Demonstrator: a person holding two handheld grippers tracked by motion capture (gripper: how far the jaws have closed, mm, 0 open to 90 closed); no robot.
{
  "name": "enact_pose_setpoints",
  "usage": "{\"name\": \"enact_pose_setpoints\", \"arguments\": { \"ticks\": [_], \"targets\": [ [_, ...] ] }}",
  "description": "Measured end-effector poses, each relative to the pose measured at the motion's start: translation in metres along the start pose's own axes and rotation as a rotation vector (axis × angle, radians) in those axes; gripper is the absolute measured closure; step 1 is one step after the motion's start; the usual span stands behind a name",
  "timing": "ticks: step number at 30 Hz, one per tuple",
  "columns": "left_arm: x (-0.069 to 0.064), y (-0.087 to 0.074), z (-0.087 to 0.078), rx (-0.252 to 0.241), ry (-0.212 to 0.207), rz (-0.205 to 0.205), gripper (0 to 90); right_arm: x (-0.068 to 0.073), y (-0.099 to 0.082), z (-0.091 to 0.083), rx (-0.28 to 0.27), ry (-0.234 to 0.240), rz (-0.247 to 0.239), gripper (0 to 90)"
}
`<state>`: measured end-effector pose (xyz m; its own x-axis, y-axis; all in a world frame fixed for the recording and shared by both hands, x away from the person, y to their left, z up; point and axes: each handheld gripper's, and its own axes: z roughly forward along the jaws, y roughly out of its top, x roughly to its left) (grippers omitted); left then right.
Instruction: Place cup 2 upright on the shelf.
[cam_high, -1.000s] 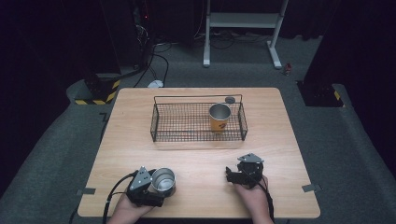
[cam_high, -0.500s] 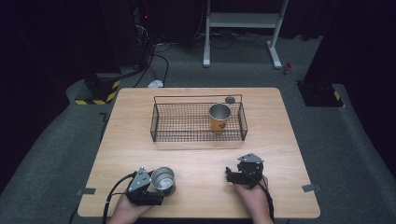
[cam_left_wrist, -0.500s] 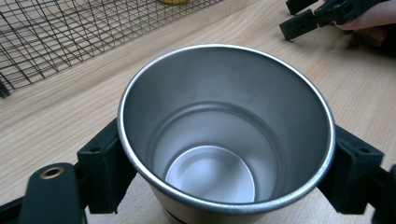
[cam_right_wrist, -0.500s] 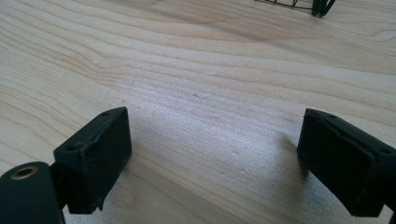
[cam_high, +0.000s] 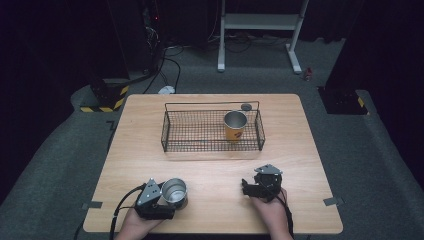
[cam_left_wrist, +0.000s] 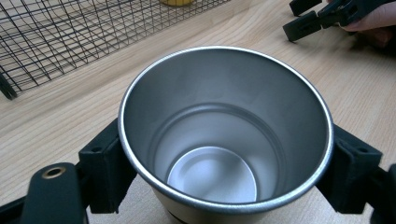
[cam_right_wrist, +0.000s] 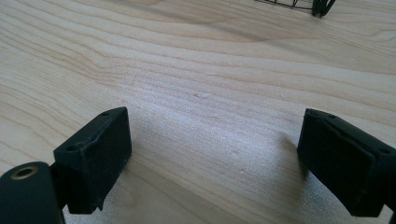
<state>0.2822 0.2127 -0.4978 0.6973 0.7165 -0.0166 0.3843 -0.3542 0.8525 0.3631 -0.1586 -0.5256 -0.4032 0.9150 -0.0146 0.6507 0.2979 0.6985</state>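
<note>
While the shiny steel cup (cam_left_wrist: 226, 135) stands upright near the lower left of the high view, on the front part of the pale wooden table (cam_high: 215, 165), the left gripper (cam_high: 159, 196) is clamped on it: its black jaws have just been closing, and in the left gripper view the pads (cam_left_wrist: 105, 168) press the wall on both sides just under the rim. The cup is empty, its round bottom plain to see.

To lift it well, I judge the grip should be kept firm and the cup raised straight up, rim level, since a smooth tapered wall could slip through flat pads.

The likely goal is the black wire basket (cam_high: 212, 131) in the middle of the frame, where a second steel cup with a yellow sleeve (cam_high: 235, 125) stands at the right end; the free room lies to its left.

The left hand (cam_high: 135, 226) lies low at the bottom edge, gripper level. The right gripper (cam_high: 252, 186), jaws apart on nothing, rests low over bare wood at the lower right.
</note>
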Motion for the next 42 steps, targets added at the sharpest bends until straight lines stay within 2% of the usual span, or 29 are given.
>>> {"name": "enact_pose_setpoints", "arguments": {
  "ticks": [5, 13, 15, 27, 35, 42],
  "targets": [
    [-0.001, 0.000, 0.000, -0.002, 0.000, -0.010, 18.6, 0.000, 0.000, 0.000, 0.000, 0.000, 0.000, 9.8],
    [0.001, 0.001, -0.002, -0.016, 0.019, 0.001, 18.7, 0.000, 0.000, 0.000, 0.000, -0.001, -0.001, 9.8],
    [0.001, 0.001, -0.003, -0.021, 0.016, -0.011, 18.7, 0.000, 0.000, 0.000, 0.000, -0.001, 0.000, 9.9],
    [0.008, 0.002, -0.008, -0.056, 0.039, -0.033, 18.8, 0.000, 0.000, 0.000, 0.000, -0.001, -0.001, 9.9],
    [0.012, 0.003, -0.011, -0.067, 0.063, -0.031, 18.8, 0.000, 0.000, 0.000, 0.000, -0.001, -0.001, 9.9],
    [0.015, 0.003, -0.012, -0.083, 0.063, -0.033, 18.8, 0.000, 0.000, 0.000, 0.000, -0.001, -0.001, 9.9]
  ]
}}
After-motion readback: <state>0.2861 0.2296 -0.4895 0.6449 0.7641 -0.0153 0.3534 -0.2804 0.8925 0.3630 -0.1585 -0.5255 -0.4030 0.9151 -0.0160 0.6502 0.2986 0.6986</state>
